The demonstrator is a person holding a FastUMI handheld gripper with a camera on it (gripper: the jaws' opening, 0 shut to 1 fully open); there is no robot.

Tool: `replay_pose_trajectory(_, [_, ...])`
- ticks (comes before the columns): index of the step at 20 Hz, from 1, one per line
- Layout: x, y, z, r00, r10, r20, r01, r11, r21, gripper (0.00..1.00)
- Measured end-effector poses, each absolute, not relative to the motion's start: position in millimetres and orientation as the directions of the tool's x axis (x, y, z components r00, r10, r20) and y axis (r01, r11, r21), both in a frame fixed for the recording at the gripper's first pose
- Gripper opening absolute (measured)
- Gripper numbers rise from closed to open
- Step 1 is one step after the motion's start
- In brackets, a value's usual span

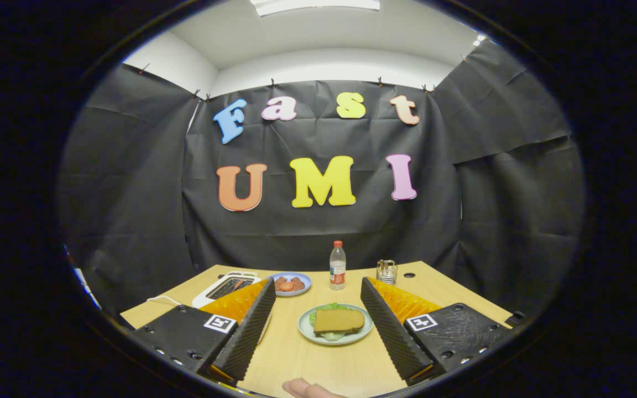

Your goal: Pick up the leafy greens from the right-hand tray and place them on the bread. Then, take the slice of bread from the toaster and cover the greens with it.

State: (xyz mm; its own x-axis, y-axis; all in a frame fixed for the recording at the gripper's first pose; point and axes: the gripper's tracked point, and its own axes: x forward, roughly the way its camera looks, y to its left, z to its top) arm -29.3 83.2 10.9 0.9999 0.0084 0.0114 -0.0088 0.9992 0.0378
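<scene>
The gripper point(318, 320) hovered level above the worktop point(318, 365), its fingers point(252, 326) spread wide and holding nothing. Between them, in the lower middle of the frame, sat a plate point(335, 326) with a slice of bread point(339, 319) lying over leafy greens point(327, 307). Farther back stood a toaster point(227, 287) at lower left, a small plate point(291, 284), a bottle point(338, 265) and a metal holder point(386, 271). A fingertip point(310, 389) showed at the bottom edge.

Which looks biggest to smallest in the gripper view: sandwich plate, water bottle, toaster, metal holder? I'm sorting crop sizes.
1. Sandwich plate, between the open jaws of the gripper, nearest the camera.
2. Toaster, partly hidden, so unsure against the plate.
3. Water bottle.
4. Metal holder.
</scene>
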Motion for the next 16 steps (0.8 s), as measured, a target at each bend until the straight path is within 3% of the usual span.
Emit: replay_pose_trajectory(16, [-69.4, 101.0, 29.3, 0.999, -0.01, 0.042, 0.01, 1.0, 0.011, 0.95])
